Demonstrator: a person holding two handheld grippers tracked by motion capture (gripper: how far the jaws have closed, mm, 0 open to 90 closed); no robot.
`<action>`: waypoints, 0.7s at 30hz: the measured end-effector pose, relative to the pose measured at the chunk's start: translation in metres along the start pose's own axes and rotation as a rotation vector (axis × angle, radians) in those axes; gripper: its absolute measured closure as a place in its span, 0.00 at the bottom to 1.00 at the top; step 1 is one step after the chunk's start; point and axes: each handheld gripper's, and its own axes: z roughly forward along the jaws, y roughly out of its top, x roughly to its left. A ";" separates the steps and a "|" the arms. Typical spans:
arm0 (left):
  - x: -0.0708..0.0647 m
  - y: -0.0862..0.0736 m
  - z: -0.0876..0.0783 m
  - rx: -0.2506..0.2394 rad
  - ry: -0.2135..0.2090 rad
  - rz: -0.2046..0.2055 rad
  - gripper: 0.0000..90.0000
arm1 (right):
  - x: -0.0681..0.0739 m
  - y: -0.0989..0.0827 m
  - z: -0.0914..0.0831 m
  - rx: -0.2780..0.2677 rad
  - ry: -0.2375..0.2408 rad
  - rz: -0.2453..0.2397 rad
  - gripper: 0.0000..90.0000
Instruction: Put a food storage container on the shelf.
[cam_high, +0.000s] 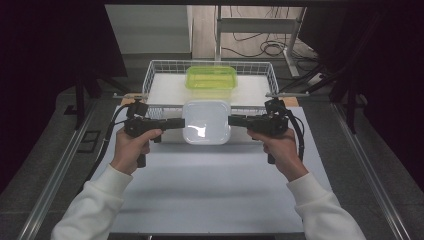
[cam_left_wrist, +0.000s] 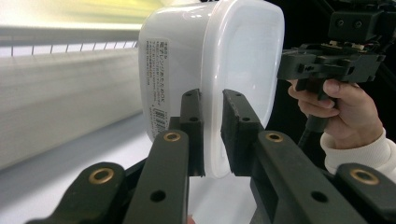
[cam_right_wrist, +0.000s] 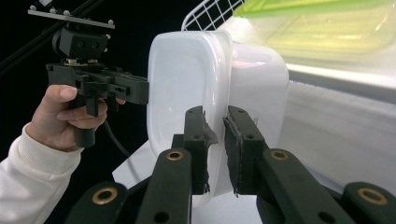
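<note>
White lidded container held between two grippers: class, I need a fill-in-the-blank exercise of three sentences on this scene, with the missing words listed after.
1. The white container is gripped at its lid rim from opposite sides by the left gripper and the ____ gripper.
2. Behind it, a ____ container with a lid sits in the wire basket.
3. The person's sleeves are ____ in colour.

Missing words: right; green; white

Lab/test rig, dark surround; metal frame rails (cam_high: 60, 170), loose floor cables (cam_high: 260, 47), white work table (cam_high: 210, 190)
</note>
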 end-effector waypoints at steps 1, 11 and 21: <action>-0.001 0.002 0.000 -0.005 0.001 -0.001 0.88 | 0.001 0.002 0.000 -0.002 -0.001 -0.004 0.87; -0.009 0.019 -0.005 -0.023 0.007 0.032 0.88 | 0.007 0.020 -0.005 -0.023 -0.001 -0.037 0.87; -0.012 0.043 -0.008 -0.023 0.017 0.064 0.88 | 0.003 0.038 -0.005 -0.052 0.010 -0.037 0.87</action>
